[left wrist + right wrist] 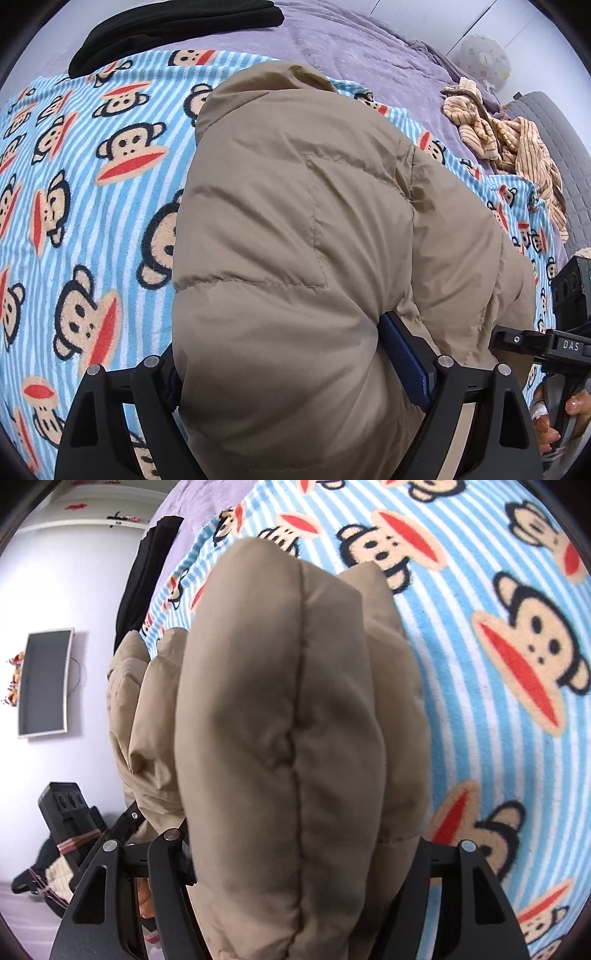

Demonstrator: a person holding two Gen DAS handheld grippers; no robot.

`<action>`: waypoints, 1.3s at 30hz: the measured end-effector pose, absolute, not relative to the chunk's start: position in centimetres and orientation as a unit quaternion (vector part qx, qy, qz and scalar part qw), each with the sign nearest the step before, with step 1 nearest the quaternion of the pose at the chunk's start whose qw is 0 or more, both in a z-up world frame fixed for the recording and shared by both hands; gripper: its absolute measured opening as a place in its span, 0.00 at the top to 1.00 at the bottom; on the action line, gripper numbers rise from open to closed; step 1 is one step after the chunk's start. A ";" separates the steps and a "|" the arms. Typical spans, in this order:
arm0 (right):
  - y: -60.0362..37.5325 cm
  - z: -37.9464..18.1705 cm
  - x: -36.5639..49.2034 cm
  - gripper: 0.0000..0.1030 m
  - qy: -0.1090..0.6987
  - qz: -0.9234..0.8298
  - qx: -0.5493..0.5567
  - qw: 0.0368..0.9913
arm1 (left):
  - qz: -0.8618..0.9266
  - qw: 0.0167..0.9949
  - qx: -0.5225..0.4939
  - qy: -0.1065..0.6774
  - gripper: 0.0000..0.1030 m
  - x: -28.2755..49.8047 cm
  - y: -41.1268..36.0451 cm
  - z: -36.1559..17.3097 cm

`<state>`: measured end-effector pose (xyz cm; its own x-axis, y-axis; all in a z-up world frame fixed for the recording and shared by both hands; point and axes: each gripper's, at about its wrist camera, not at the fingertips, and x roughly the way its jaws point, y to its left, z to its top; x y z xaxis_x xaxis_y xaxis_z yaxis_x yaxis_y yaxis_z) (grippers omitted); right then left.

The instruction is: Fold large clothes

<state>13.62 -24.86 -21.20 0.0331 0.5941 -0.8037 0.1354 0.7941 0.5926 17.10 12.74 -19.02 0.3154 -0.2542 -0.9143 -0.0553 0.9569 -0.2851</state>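
Left gripper [295, 373] I see clamped around puffy tan jacket [295, 240], its length running away up the monkey blanket [92, 166] | right gripper [295, 853] straddling jacket bulk, seam pointing away, grip unclear.

The jacket [295, 240] is plain beige-tan, with quilted seams in the same colour. The blanket [92, 166] under it has light blue and white stripes and a pattern of monkey faces: cream skin, black fur, red mouths. The bedcover [351, 48] behind is pale lilac. A black garment [177, 26] lies on it. On the right there is a cloth [517, 147] in cream-yellow with thin brown stripes. The left gripper [295, 369] is black with a dark blue pad. The right gripper [295, 853] is black. The wall [92, 590] is white, and the screen [46, 683] on it is dark grey with a light frame.
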 end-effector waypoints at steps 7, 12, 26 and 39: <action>-28.4 -15.0 11.2 0.31 0.642 0.132 0.235 0.718 | -0.062 0.800 -0.133 0.582 0.13 17.1 12.8 -19.1; -28.6 -10.6 10.1 0.50 0.606 0.141 0.233 0.748 | -0.058 0.802 -0.126 0.581 0.13 16.9 12.7 -18.9; -24.2 -9.1 7.4 0.58 0.589 0.133 0.115 0.789 | -0.013 0.854 -0.072 0.515 0.12 12.8 14.7 -12.7; -22.7 -14.3 7.8 0.58 0.626 0.107 0.078 0.768 | -0.040 0.833 -0.023 0.551 0.07 9.9 10.5 -16.7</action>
<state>7.78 -22.72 -14.33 0.1922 0.2623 -0.9456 -0.0661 0.9649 0.2542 9.86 10.52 -16.72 0.3901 -0.0921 -0.9162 0.0417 0.9957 -0.0824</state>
